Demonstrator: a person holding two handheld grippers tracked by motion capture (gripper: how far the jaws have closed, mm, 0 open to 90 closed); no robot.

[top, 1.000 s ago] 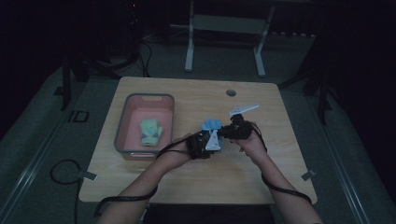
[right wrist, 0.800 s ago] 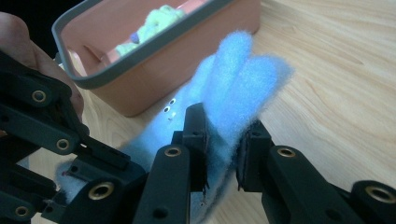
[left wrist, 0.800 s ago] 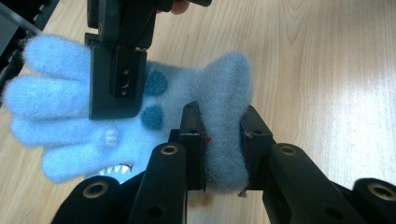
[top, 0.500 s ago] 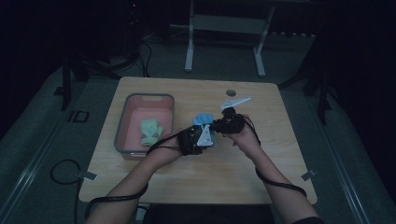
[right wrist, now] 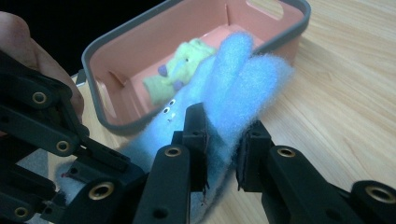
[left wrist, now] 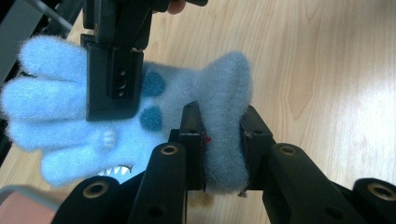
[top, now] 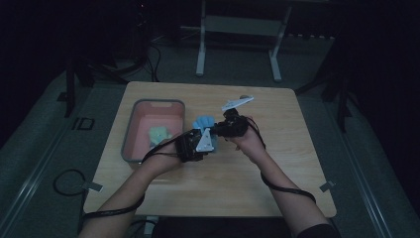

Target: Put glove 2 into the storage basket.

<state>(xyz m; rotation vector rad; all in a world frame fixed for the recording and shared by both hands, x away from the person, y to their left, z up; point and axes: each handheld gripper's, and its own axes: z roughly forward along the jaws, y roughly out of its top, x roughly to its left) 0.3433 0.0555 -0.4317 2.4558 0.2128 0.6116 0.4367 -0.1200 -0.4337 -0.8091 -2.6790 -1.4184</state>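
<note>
A fluffy light-blue glove (top: 202,122) with darker blue spots is held between both grippers just above the table, right of the pink bin. My left gripper (left wrist: 222,142) is shut on the glove's cuff (left wrist: 224,140). My right gripper (right wrist: 223,140) is shut on the glove's finger end (right wrist: 243,84). From the left gripper view, the right gripper's black jaw lies across the glove's fingers (left wrist: 51,107). In the high view the left gripper (top: 195,144) sits below the glove and the right gripper (top: 225,126) to its right.
A pink bin with a grey rim (top: 130,130) stands on the table's left half and holds a light-green glove (top: 159,134); in the right gripper view, the bin (right wrist: 196,23) and green glove (right wrist: 180,70) are just beyond the jaws. Bare wooden tabletop (top: 277,163) lies right and front.
Both hands have shifted the blue glove slightly left and toward the bin, lifting it from the table. Both grippers kept their hold.
</note>
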